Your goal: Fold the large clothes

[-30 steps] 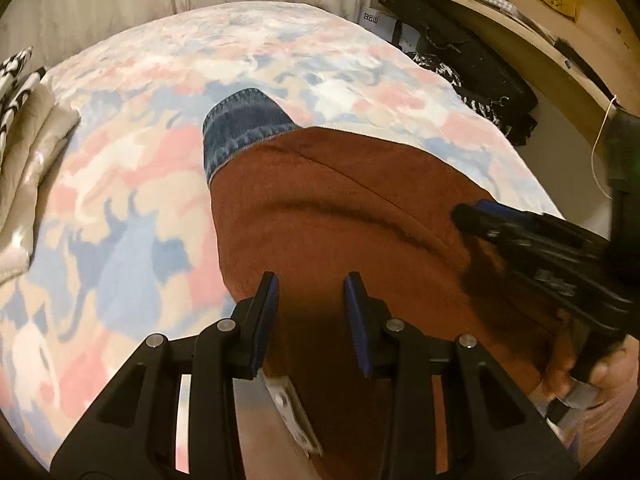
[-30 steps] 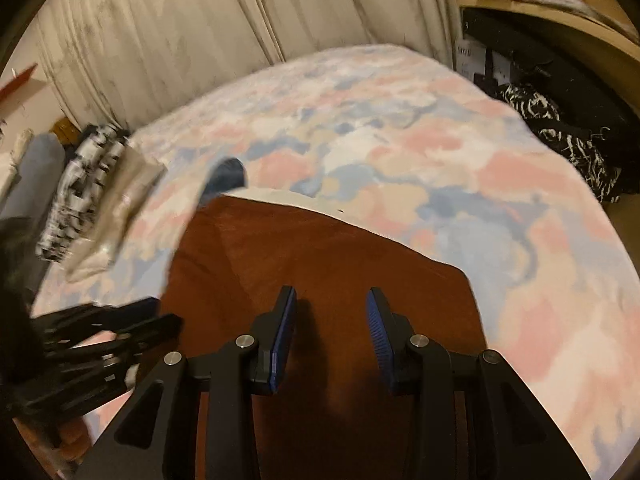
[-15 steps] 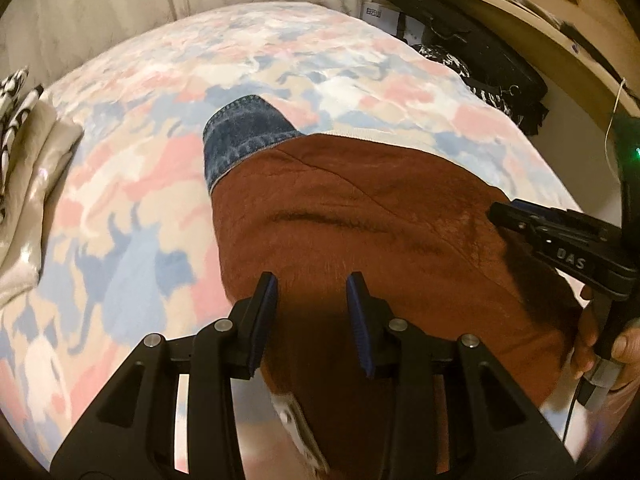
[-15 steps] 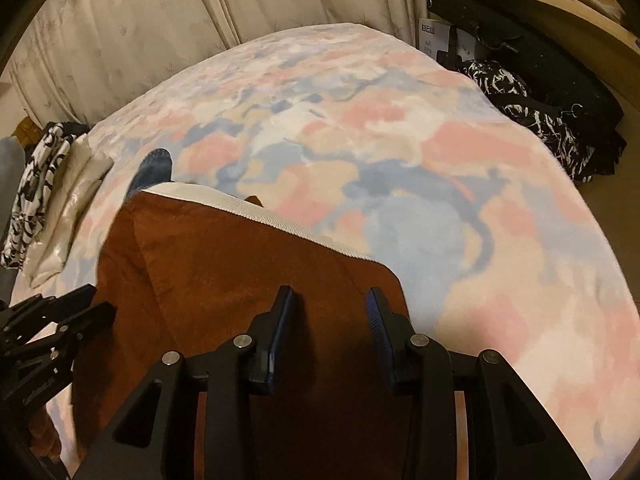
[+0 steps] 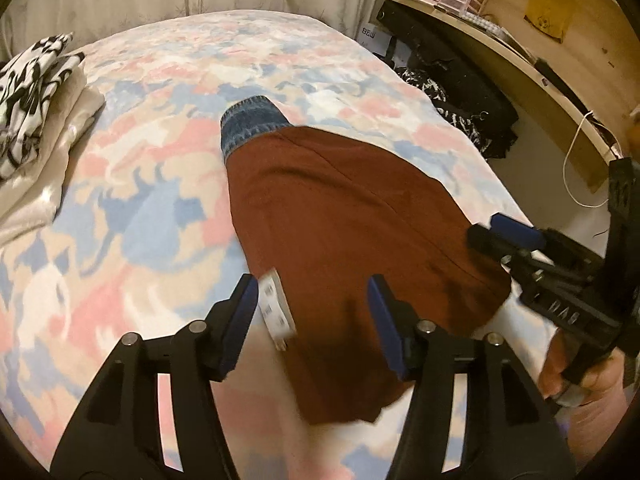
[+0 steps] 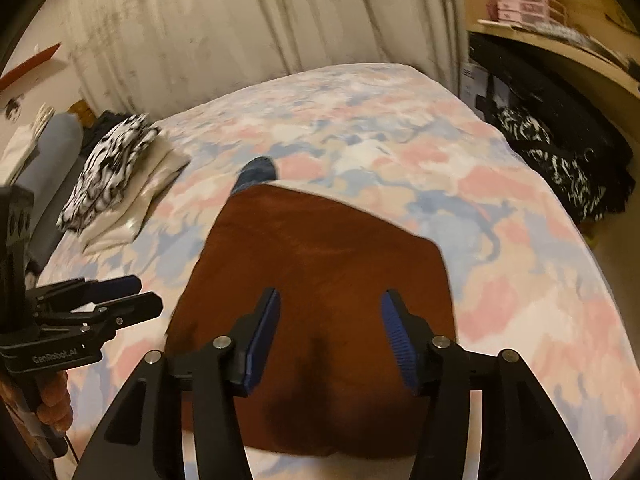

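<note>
Between and just beyond the fingers of the left gripper (image 5: 314, 320) lies the near end of a folded rust-brown garment (image 5: 352, 240) on the bed. The jaws have just been opening and now stand well apart; the pads press on nothing. A white label (image 5: 276, 312) at the garment's near left edge sits just inside the left finger.

Below the right gripper (image 6: 328, 336), the same garment (image 6: 320, 280) fills the gap between the fingers. These jaws have also just been opening, stand wide, and grip nothing.

To the right of the left gripper, the right gripper (image 5: 552, 276) hangs beside the garment's right edge, held by a hand (image 5: 576, 372).

Ahead of both tools, a blue denim cuff (image 5: 250, 126) protrudes from under the garment's far left corner. The bedspread (image 5: 120, 216), patterned pink, blue and cream, surrounds the garment.

Farther ahead and to the left, a folded stack (image 6: 116, 184) rests on the bedspread: a black-and-white patterned piece on cream fabric. Beyond the bed hangs a pale curtain (image 6: 240, 32). To the far right stands a wooden desk (image 5: 520, 64).
</note>
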Demonstrator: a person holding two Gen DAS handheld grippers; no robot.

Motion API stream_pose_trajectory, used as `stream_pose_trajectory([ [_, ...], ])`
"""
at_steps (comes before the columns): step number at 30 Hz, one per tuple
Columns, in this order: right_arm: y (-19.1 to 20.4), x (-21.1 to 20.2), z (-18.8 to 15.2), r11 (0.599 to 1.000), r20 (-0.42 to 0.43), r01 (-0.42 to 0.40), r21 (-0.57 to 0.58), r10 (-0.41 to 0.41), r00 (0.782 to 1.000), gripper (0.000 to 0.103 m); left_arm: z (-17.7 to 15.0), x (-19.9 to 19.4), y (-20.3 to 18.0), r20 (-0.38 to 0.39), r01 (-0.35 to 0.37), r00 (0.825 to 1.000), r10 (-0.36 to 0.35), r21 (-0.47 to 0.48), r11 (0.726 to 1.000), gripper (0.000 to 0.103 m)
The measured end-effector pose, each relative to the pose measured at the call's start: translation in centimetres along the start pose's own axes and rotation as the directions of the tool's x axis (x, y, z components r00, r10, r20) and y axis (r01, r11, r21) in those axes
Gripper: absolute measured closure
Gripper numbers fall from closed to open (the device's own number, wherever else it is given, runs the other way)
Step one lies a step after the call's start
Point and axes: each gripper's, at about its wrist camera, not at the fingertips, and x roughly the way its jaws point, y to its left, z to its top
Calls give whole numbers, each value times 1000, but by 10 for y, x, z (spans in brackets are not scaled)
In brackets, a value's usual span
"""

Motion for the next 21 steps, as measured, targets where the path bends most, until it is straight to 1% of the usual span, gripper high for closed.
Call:
stream_pose_trajectory([
  [2, 12, -4, -12, 999, -7, 7, -35, -7, 1000, 49, -11, -2, -4, -6, 4, 1000, -4, -3, 1000, 49],
  [4, 21, -3, -24, 998, -22, 14, -63, -16, 1000, 49, -23, 1, -8, -14, -7, 1000, 7, -3, 1000, 49],
  [8, 24, 5, -49, 996, -64, 18, -84, -23, 998, 49, -45, 17, -7, -61, -16, 998, 14, -32, 999, 47],
  [9, 25, 6, -56, 995, -71, 37, -98, -44, 996, 49, -49, 17, -5, -48, -13, 999, 11, -47, 999, 45],
  [10, 23, 10, -60, 992, -76, 56, -109, -64, 995, 49, -51, 18, -3, -37, -19, 999, 17, -55, 998, 39],
  [11, 17, 15, -65, 990, -82, 75, -119, -85, 993, 49, -52, 18, -2, -32, -28, 999, 26, -58, 998, 35],
  [15, -4, 15, -82, 985, -83, 128, -120, -138, 987, 49, -56, 18, 4, -34, -25, 999, 22, -71, 997, 34],
  [17, -19, 11, -88, 987, -91, 131, -95, -139, 986, 49, -57, 15, 5, -33, -26, 999, 23, -70, 997, 34],
  [21, -34, 2, -95, 991, -104, 116, -67, -122, 987, 49, -54, 14, 8, -39, -29, 999, 26, -77, 997, 34],
])
